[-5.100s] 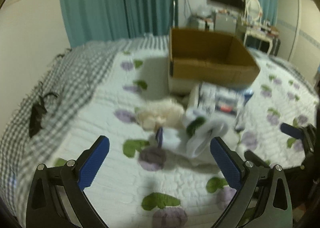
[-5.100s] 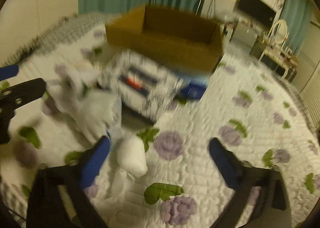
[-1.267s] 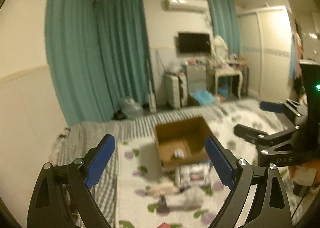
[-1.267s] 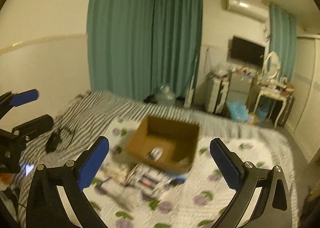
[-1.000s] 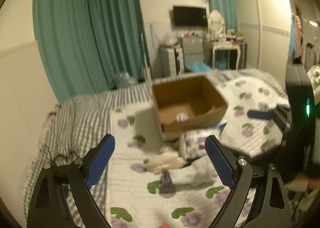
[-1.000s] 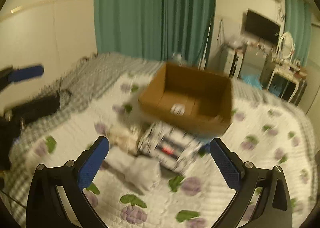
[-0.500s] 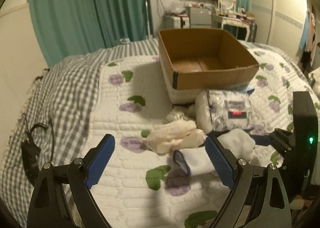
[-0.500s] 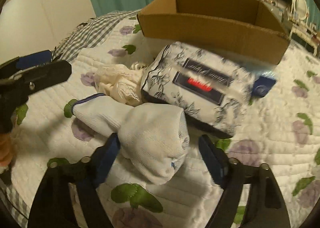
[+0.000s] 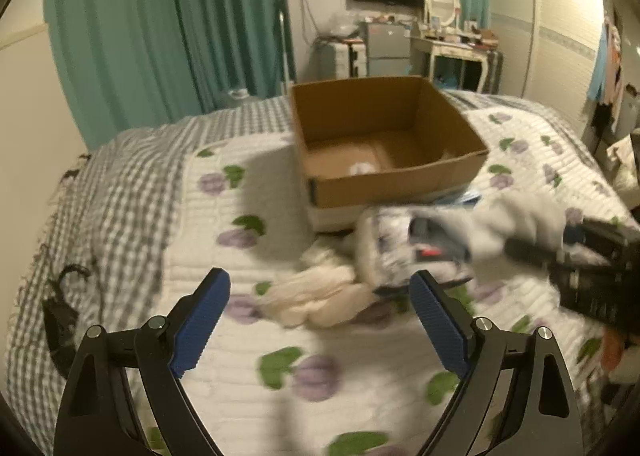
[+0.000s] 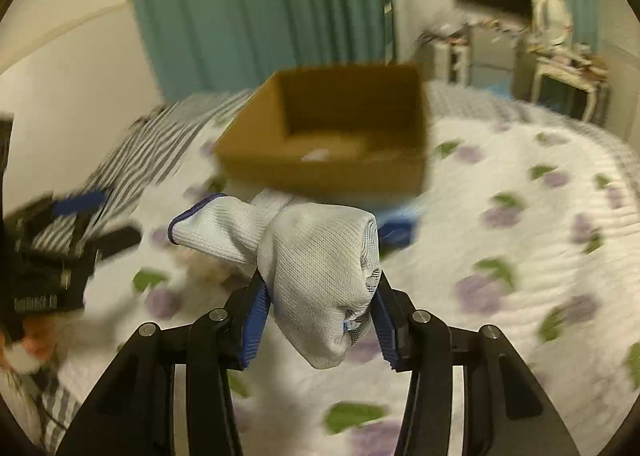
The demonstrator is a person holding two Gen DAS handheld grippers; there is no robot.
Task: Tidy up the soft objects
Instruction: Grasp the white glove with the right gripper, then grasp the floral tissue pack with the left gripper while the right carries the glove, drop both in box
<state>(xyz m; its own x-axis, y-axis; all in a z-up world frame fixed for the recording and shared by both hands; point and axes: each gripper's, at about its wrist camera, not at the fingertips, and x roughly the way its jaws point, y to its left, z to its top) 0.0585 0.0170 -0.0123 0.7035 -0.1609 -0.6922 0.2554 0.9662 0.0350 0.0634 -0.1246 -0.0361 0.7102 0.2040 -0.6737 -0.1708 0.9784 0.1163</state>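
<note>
The right tool (image 10: 320, 316) is closing on the balled white knit glove (image 10: 316, 272), which a moment ago lay on the bed between wide-open jaws. Now the blue pads press into the bundle from both sides and its blue-edged cuff sticks out to the left, clear of the bedding. The left tool (image 9: 320, 320) hangs released, jaws wide with nothing between them, over a cream cloth (image 9: 320, 296) that lies on the flowered quilt (image 9: 360, 396). Just beyond that cloth rests a floral-patterned soft pack (image 9: 396, 248), against the base under the cardboard box (image 9: 384, 140). The box sits open farther up the bed, with a small white item on its floor. With the glove gripped, the next step is probably to carry it over the box rim.
</note>
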